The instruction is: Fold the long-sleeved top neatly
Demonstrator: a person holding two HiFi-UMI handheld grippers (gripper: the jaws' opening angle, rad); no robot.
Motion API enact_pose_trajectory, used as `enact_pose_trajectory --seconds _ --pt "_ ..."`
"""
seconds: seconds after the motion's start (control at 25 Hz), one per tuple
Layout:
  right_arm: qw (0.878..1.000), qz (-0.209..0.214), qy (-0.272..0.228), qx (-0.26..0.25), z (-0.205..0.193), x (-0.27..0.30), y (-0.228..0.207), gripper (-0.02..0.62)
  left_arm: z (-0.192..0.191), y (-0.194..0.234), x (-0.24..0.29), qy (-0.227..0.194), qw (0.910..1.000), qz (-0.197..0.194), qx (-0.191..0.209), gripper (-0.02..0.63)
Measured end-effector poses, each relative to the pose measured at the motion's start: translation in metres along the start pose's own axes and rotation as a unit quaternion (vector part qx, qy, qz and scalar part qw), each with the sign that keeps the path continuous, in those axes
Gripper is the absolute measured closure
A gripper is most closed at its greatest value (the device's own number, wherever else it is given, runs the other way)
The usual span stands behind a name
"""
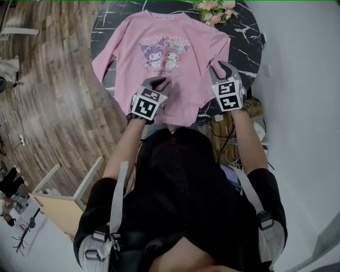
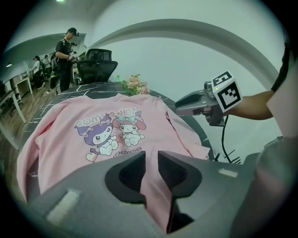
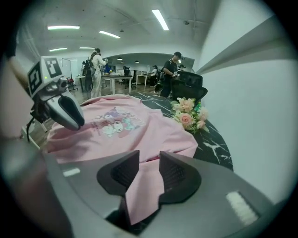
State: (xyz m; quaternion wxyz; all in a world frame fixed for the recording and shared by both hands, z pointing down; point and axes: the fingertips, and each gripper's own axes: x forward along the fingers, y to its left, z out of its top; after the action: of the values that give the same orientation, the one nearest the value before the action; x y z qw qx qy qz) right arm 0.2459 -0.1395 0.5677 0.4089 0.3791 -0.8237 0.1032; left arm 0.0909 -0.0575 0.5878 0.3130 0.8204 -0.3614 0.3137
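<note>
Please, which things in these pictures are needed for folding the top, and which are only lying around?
For the job:
- top
- table under it
- left gripper
- right gripper

Just lying about:
- flowers at the table's far edge
- chair
- cables beside the table
- people in the background

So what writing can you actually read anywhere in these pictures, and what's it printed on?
"COMP...NION": arched letters across the chest of the pink top; the middle letters are too blurred to read.
"...YINGTOGETHER": small line under the two cartoon figures; its start cannot be made out.
Marker cube: a black-and-white square pattern only, no words.
Nothing else is legible.
</note>
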Motion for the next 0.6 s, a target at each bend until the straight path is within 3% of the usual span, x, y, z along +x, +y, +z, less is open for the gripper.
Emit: enact_pose_trajectory --seconds 0.24,0.36,0.6 --pt "0.999 0.023 0.0 0.049 -0.025 -0.031 0.078 0.451 -0.015 -0.01 -0.017 0.014 0.9984 -0.031 0.044 0.515" --pt "0.998 0.036 0.01 0.057 -0.039 -0.036 0.112 0.406 -0.026 -0.013 -0.026 0.023 0.9968 -0.043 0.064 0.515" --pt "0.997 0.02 0.053 0.046 -0.066 -0.037 0.14 0.349 -0.045 -0.007 -0.05 0.029 0.9947 -0.05 0.085 0.515"
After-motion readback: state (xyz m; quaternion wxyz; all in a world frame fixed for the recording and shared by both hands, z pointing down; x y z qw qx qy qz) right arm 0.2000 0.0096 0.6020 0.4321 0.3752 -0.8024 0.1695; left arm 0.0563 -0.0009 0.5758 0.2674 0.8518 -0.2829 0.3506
